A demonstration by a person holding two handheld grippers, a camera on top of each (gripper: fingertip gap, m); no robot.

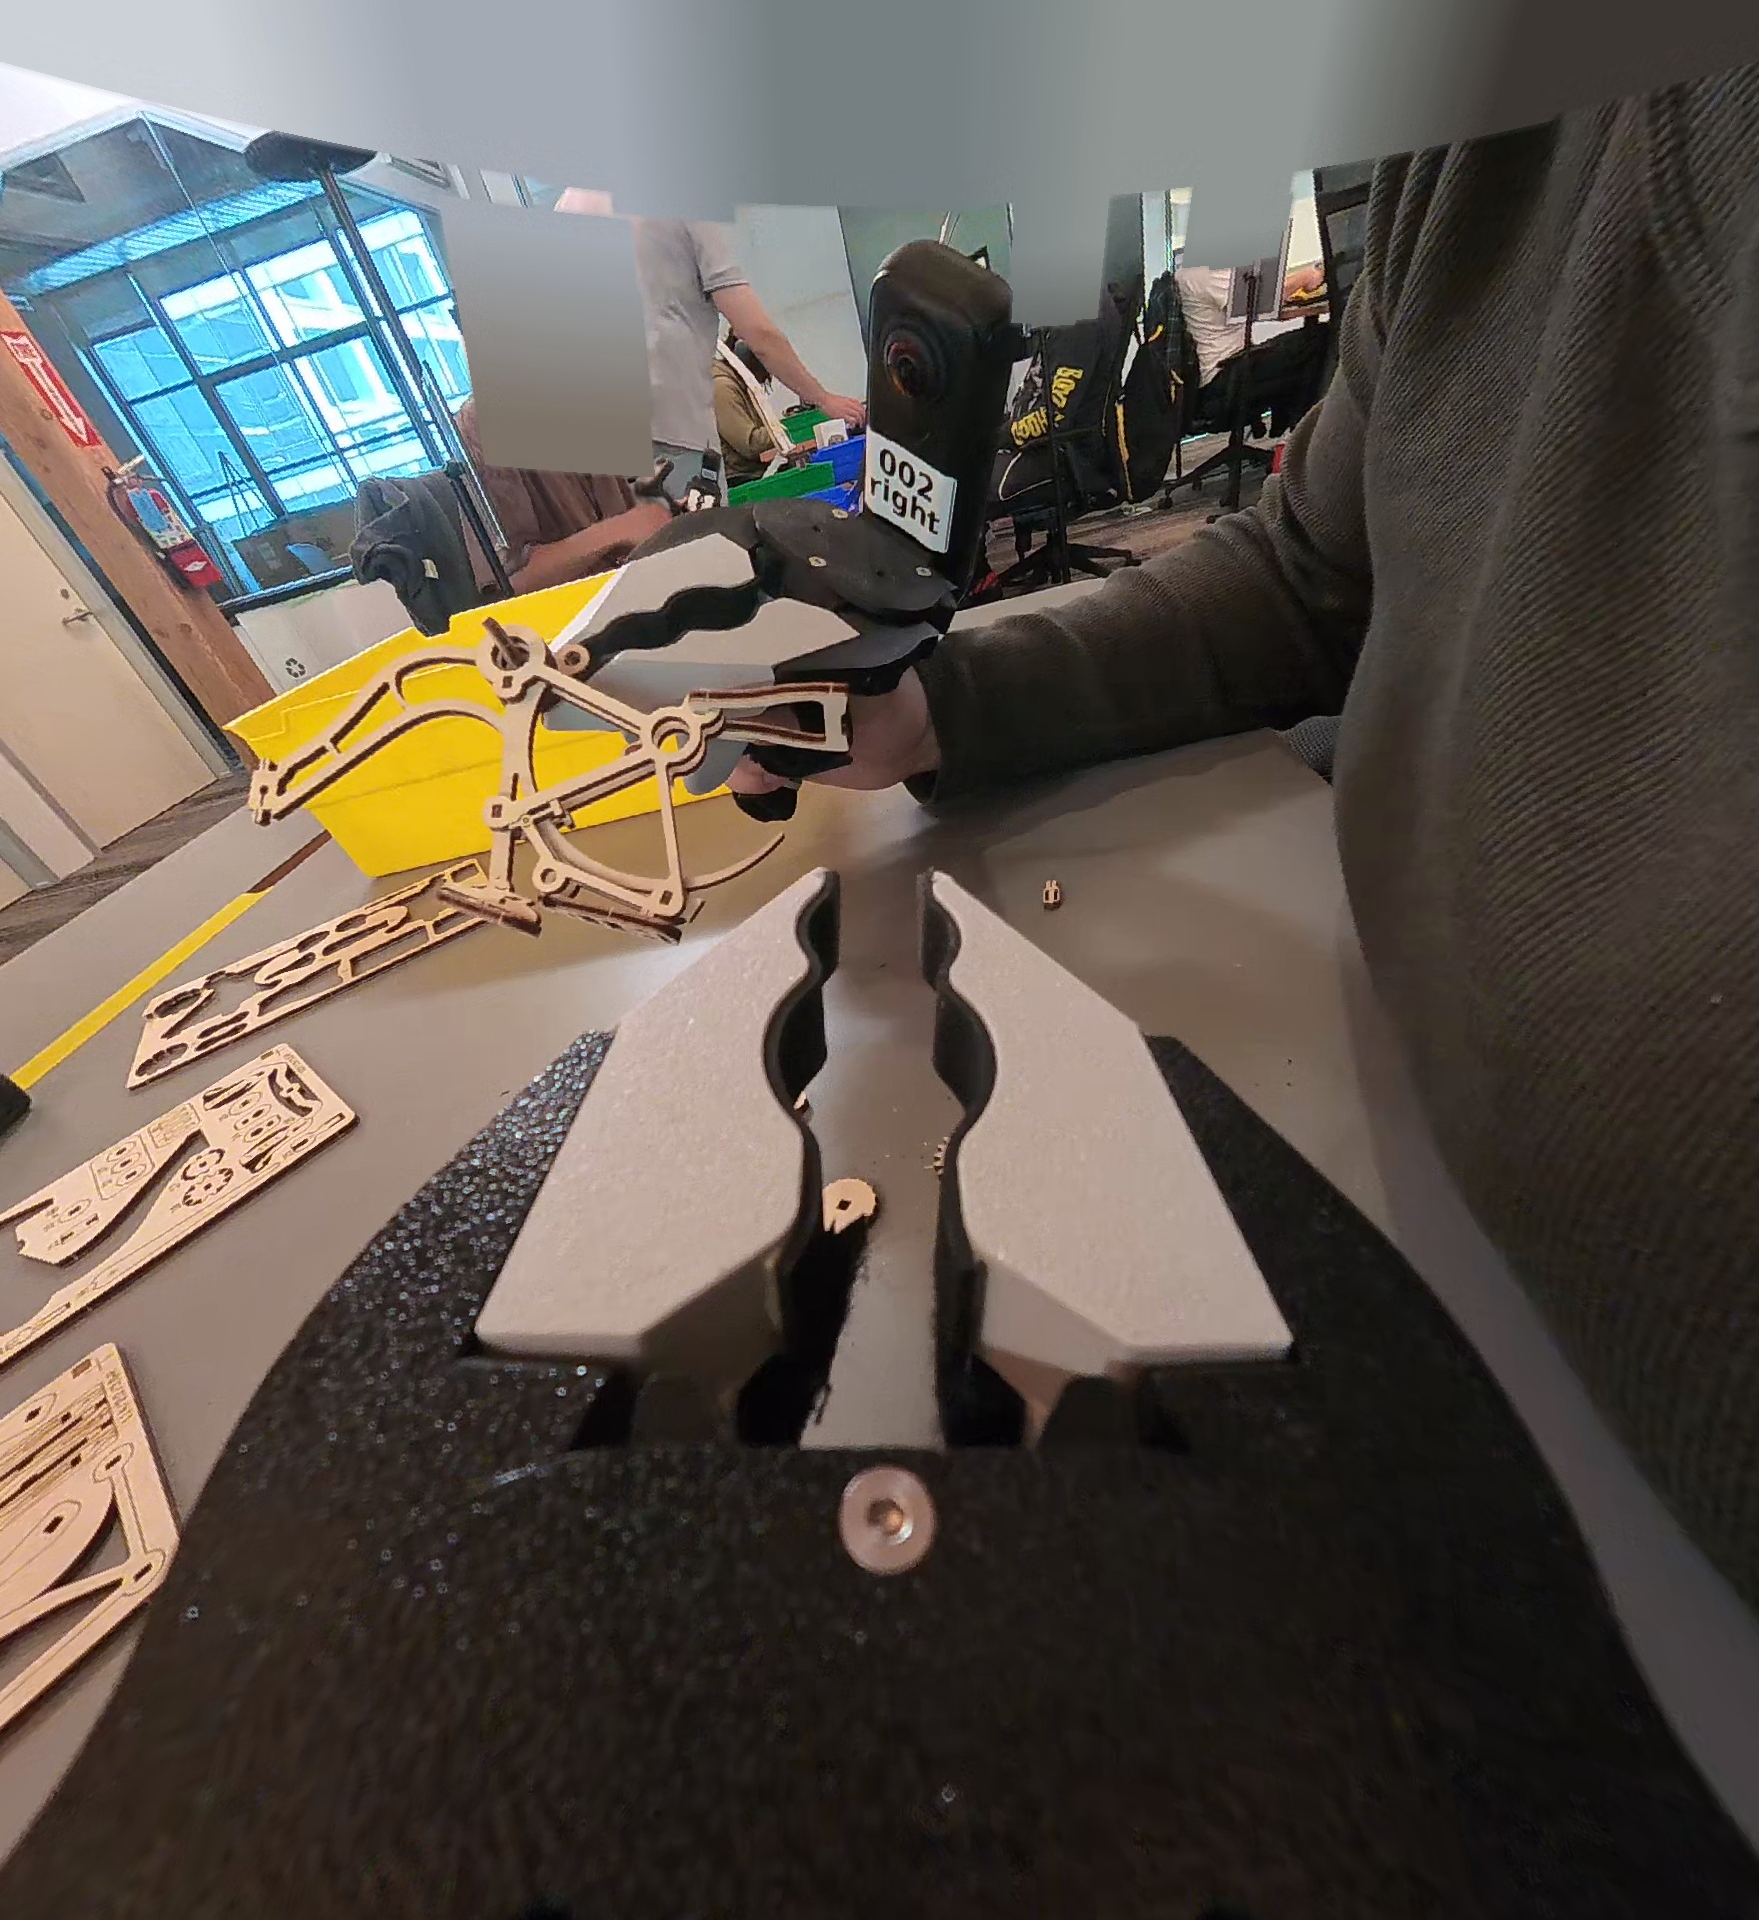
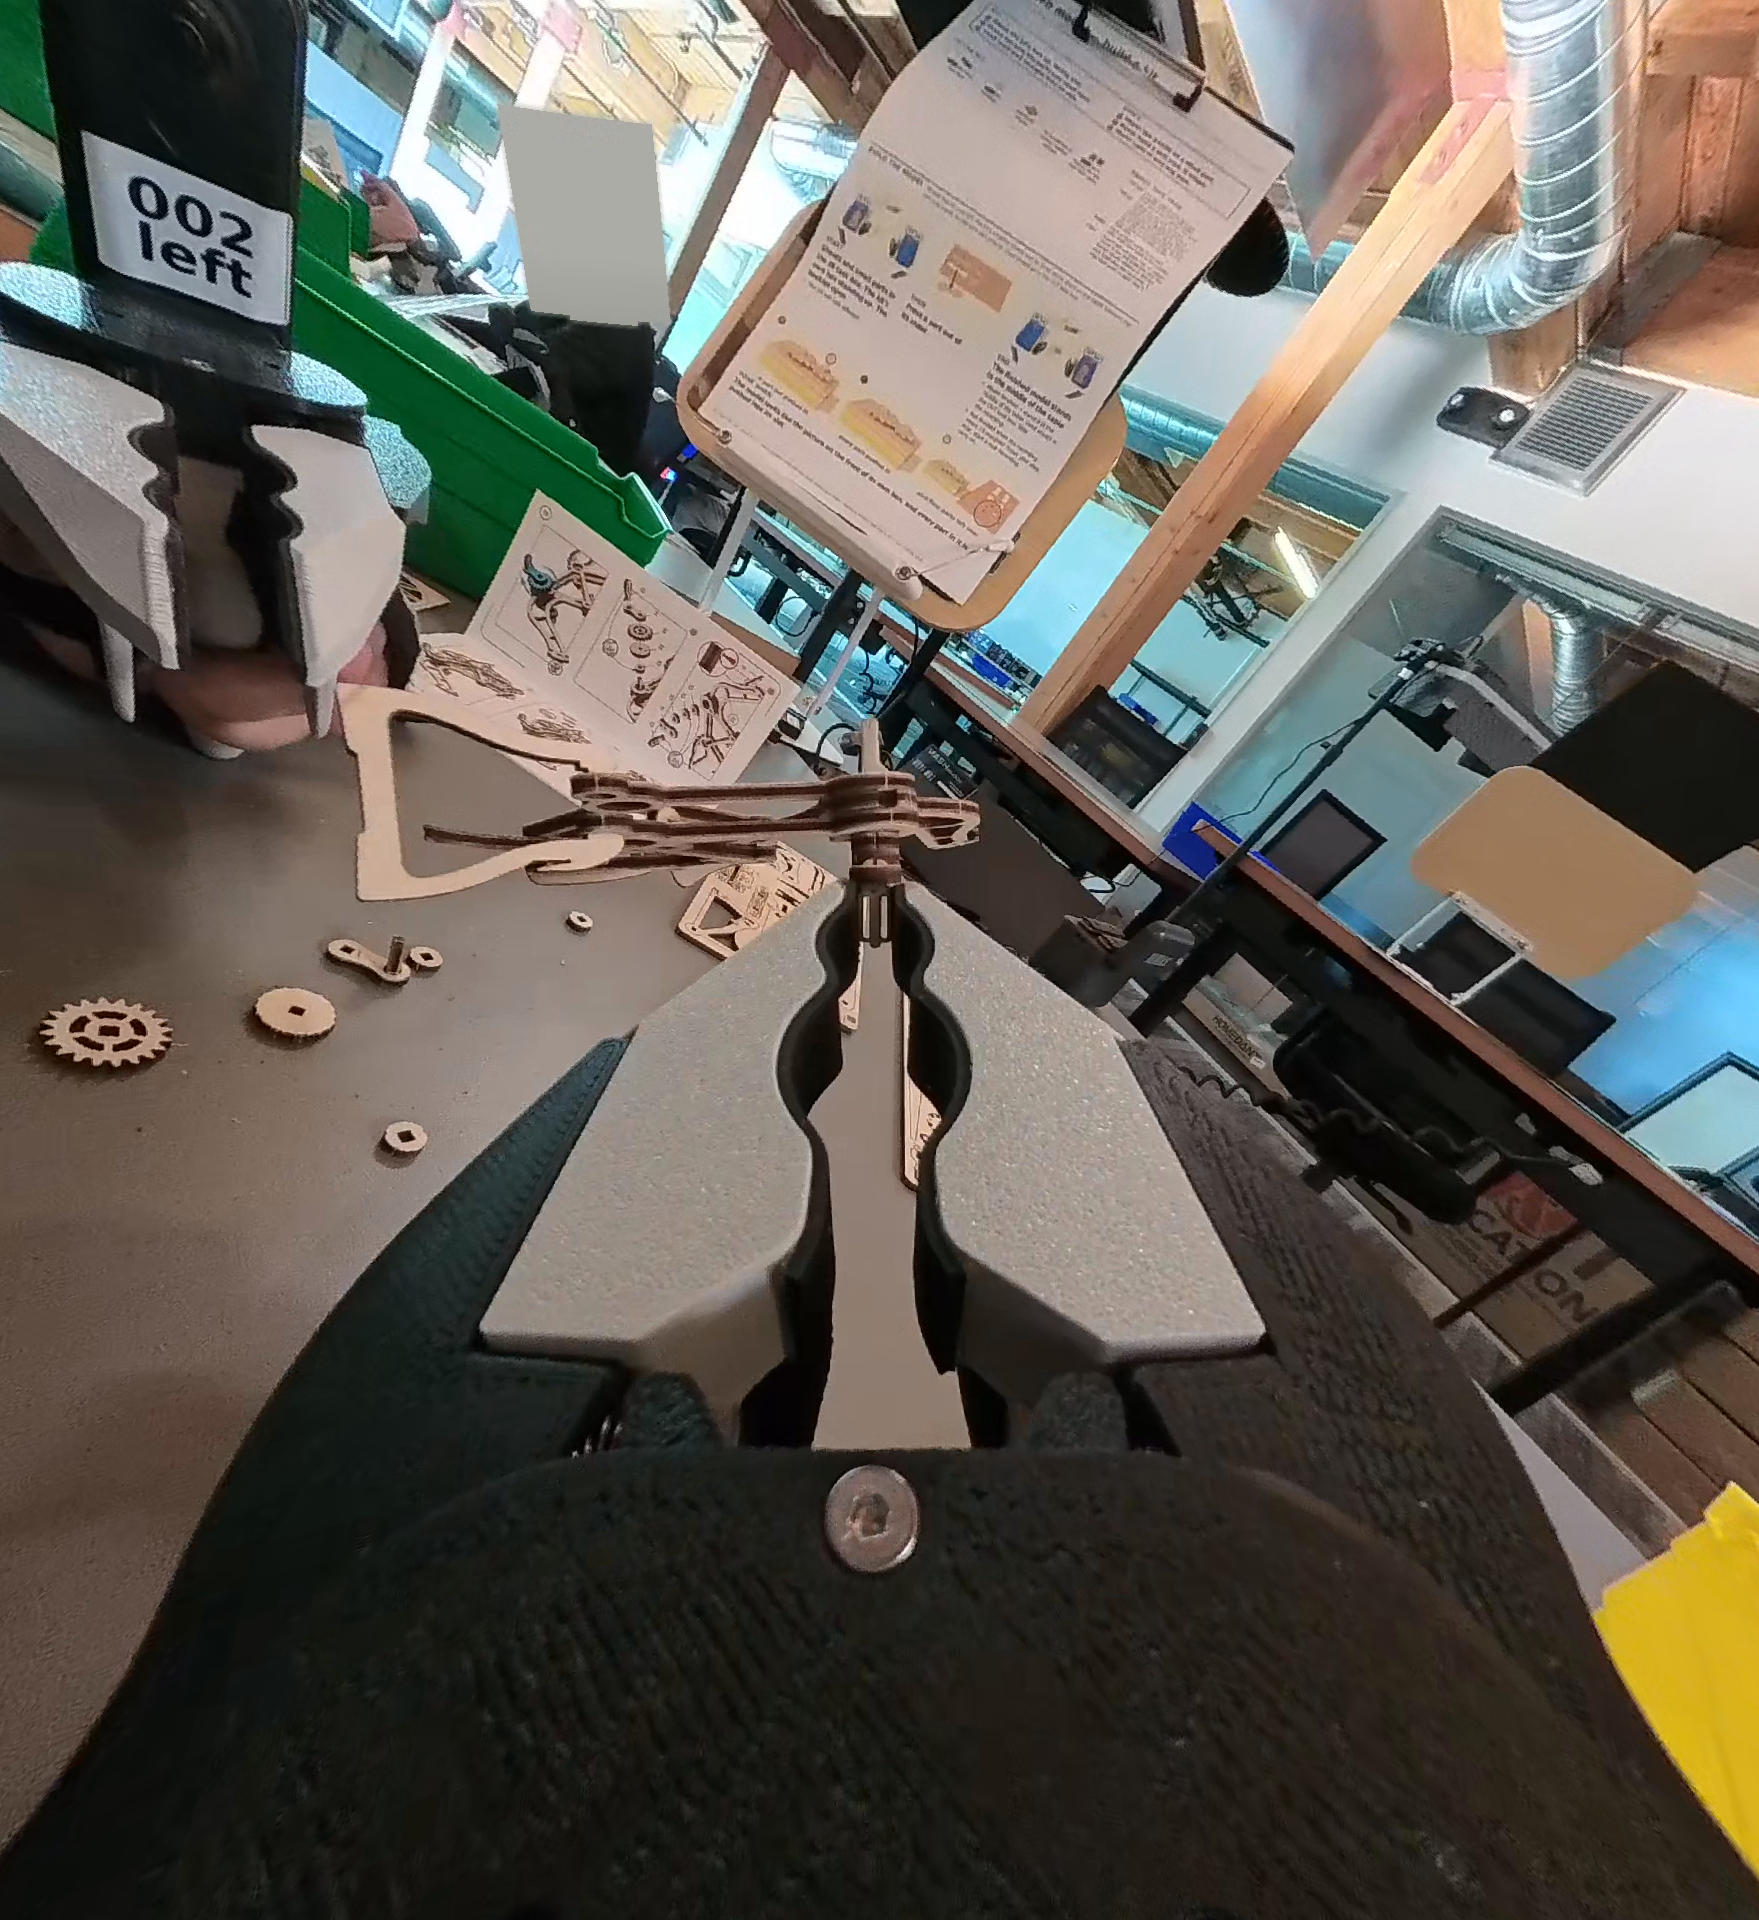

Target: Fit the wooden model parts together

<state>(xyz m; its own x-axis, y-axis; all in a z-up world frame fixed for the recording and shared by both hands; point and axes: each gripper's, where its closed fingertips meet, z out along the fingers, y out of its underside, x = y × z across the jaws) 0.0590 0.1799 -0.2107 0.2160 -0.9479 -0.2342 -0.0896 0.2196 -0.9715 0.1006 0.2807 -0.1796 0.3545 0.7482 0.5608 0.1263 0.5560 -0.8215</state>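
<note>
On the grey tabletop point(image 2: 179, 1299) of a busy workshop, my right claw point(image 2: 880, 914) pinches the half-built wooden model point(image 2: 750, 816) aloft, I think for access; my left claw point(image 1: 880, 935) hovers empty, parted, over loose gears point(image 2: 106, 1031).

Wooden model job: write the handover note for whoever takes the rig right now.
Right gripper: shut on the part-built wooden model, held in the air above the table.
Left gripper: jaws open, empty, low over the table.
Loose parts on the table: toothed gear, round disc, small washer, link with peg. Cut-out sheets lie beside the left gripper.
Done: frame partly assembled. Left: fit the loose parts.
</note>
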